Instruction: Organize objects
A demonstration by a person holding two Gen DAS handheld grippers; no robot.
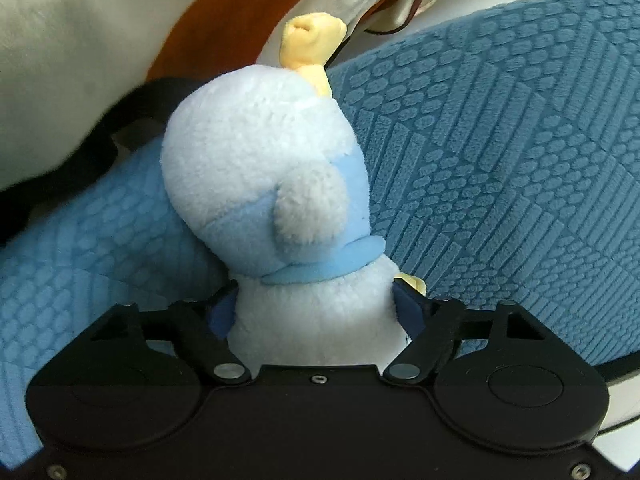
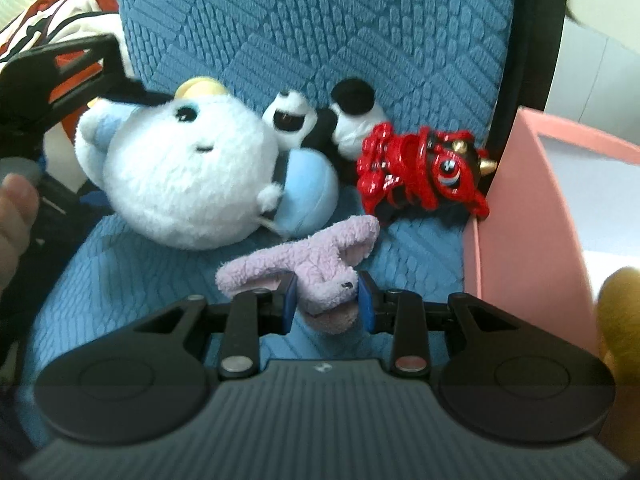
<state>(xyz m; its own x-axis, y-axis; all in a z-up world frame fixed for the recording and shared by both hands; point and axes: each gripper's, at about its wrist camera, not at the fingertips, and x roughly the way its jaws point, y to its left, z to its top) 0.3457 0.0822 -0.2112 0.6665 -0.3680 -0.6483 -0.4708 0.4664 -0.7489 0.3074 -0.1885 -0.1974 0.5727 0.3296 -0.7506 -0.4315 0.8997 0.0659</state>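
- Left tongs point(image 1: 316, 312) clamp the white plush point(image 1: 260, 184) by its body, clear of the blue cushion point(image 1: 500, 160).
- Right tongs point(image 2: 327, 300) pinch the purple plush point(image 2: 308, 264) beside the pink box point(image 2: 532, 240), its likely destination.

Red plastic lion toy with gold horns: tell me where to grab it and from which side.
Grip the red plastic lion toy across its ribbed middle, coming from above and the front. It lies wedged between the black-and-white panda plush and the pink box wall, so a side approach is blocked. The curled mane and gold horns look too irregular to pinch. The right tool must first release the lilac plush.
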